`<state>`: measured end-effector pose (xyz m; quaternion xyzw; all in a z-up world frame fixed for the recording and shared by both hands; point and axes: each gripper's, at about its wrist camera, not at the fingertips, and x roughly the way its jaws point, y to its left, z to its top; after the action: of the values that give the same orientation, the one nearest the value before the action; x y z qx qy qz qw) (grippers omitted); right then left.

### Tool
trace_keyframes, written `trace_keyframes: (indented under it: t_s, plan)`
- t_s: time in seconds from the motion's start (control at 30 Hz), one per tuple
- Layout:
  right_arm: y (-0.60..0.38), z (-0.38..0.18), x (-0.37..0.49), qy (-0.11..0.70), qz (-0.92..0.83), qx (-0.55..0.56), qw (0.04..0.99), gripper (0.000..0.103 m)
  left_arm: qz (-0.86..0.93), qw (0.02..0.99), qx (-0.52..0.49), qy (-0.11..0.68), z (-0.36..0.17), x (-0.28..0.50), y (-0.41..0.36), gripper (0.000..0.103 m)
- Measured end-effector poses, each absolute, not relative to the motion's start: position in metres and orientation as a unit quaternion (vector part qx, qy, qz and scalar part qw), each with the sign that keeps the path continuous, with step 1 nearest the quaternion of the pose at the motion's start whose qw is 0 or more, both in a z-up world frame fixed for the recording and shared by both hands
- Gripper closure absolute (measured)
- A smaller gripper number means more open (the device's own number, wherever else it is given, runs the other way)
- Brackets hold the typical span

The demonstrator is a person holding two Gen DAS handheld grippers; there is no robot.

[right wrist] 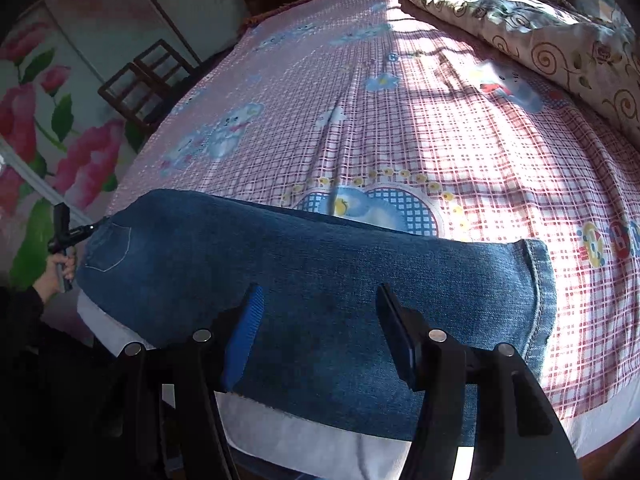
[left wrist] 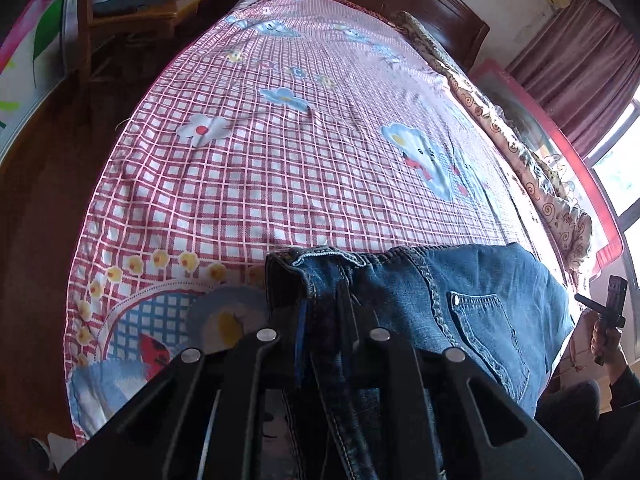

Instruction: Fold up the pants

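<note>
Right, one pair of blue denim jeans lies across the near edge of the bed, waist end toward my left, hem end toward my right. My left gripper is pressed together, pinching the waistband, the thick stitched denim bunched between the two black fingers. My right gripper is spread, jaws well apart over the leg, one blue ribbed pad on the left finger and a dark pad on the right; whether they touch the cloth I cannot tell. Two patch pockets counted: one small riveted pocket in the left view, one stitched back pocket in the right view. One hem, folded and double-stitched, curves at the right end. Bed cover is one pink-and-white checked woven sheet with blue cartoon and flower prints. One cream swirl-patterned quilt lies rolled along the far side. One brown wooden chair stands beyond the bed.
</note>
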<state>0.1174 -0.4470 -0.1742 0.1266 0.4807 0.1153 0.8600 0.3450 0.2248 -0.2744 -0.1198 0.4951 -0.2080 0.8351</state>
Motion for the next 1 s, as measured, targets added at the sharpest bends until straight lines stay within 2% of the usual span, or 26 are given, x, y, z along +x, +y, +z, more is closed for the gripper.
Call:
trace_keyframes:
  t_s: [0.03, 0.07, 0.1, 0.13, 0.17, 0.3, 0.43, 0.47, 0.63, 0.67, 0.7, 0.77, 0.83, 1.0]
  plan:
    - [-0.43, -0.172, 0.132, 0.482, 0.137, 0.115, 0.858, 0.045, -0.202, 0.836, -0.128, 0.493, -0.274, 0.341, 0.228, 0.086]
    - [-0.413, -0.172, 0.148, 0.486, 0.154, 0.101, 0.854, 0.045, -0.193, 0.841, -0.133, 0.488, -0.271, 0.336, 0.231, 0.072]
    - [-0.397, -0.172, 0.163, 0.49, 0.167, 0.084, 0.851, 0.045, -0.176, 0.848, -0.133, 0.481, -0.267, 0.329, 0.233, 0.061]
    - [-0.381, -0.174, 0.179, 0.496, 0.178, 0.066, 0.847, 0.045, -0.164, 0.858, -0.131, 0.468, -0.26, 0.321, 0.235, 0.053]
    - [-0.367, -0.177, 0.193, 0.501, 0.188, 0.049, 0.843, 0.045, -0.147, 0.87, -0.121, 0.455, -0.254, 0.313, 0.236, 0.049]
    - [-0.322, -0.193, 0.241, 0.529, 0.224, -0.008, 0.818, 0.045, -0.107, 0.898, -0.086, 0.419, -0.222, 0.28, 0.23, 0.05]
    - [-0.299, -0.207, 0.267, 0.554, 0.25, -0.045, 0.793, 0.045, -0.179, 0.904, -0.062, 0.382, -0.189, 0.243, 0.183, 0.045]
    - [-0.296, -0.209, 0.272, 0.555, 0.256, -0.049, 0.79, 0.045, -0.198, 0.901, -0.049, 0.382, -0.186, 0.235, 0.169, 0.041]
    - [-0.279, -0.223, 0.283, 0.582, 0.276, -0.068, 0.762, 0.045, -0.251, 0.872, -0.021, 0.419, -0.215, 0.22, 0.114, 0.04]
    - [-0.277, -0.226, 0.284, 0.585, 0.277, -0.075, 0.758, 0.051, -0.254, 0.866, -0.021, 0.431, -0.225, 0.218, 0.109, 0.04]
    - [-0.275, -0.229, 0.285, 0.592, 0.281, -0.083, 0.751, 0.076, -0.254, 0.86, -0.02, 0.443, -0.235, 0.218, 0.107, 0.04]
    - [-0.274, -0.232, 0.288, 0.597, 0.282, -0.095, 0.745, 0.094, -0.25, 0.853, -0.016, 0.457, -0.251, 0.218, 0.105, 0.04]
    - [-0.276, -0.229, 0.293, 0.593, 0.29, -0.093, 0.745, 0.101, -0.243, 0.848, -0.007, 0.472, -0.266, 0.219, 0.104, 0.041]
    - [-0.282, -0.202, 0.309, 0.567, 0.289, -0.07, 0.769, 0.103, -0.241, 0.849, -0.003, 0.469, -0.268, 0.219, 0.103, 0.041]
